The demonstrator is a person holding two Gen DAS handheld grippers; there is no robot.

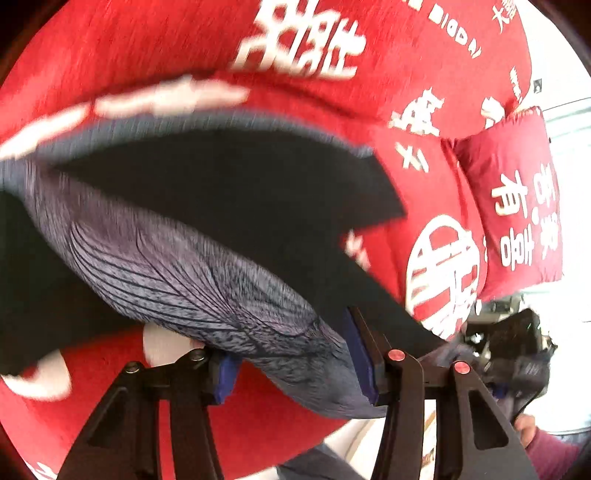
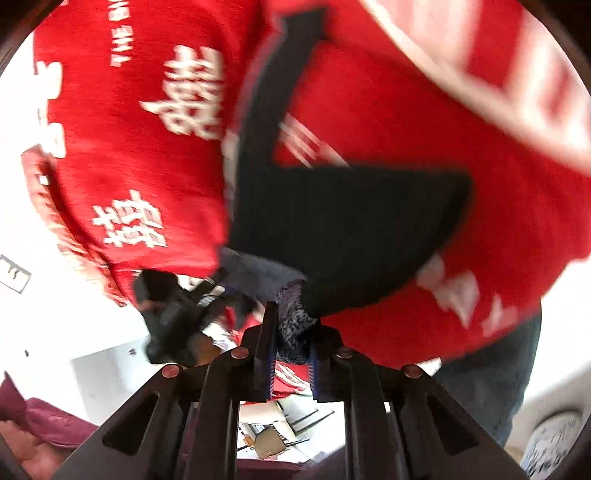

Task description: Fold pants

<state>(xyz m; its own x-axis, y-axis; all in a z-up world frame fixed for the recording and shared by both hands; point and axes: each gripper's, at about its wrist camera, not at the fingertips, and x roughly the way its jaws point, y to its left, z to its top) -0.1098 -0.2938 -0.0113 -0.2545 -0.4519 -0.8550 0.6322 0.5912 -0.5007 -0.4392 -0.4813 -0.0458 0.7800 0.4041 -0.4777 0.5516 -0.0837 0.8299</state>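
Pants [image 1: 229, 206], one dark pair with a grey patterned lining, hang lifted over one red bedspread [image 1: 147, 48] printed in white characters. Left gripper [image 1: 299, 365] and right gripper [image 2: 291, 343] each clamp a bunch of fabric. One red pillow [image 1: 517, 192] lies beside a bright white room

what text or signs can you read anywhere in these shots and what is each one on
"有" and "喜", white characters on the red pillow; its other characters are too blurred.
"THE", white print on the red blanket; the rest of that line is cut off.
Large white Chinese characters on the blanket: motion-blurred, not readable.
Round white emblem on the blanket: a sign only, unreadable.
Small Latin print near the top edge: too blurred.
Pants: no text.
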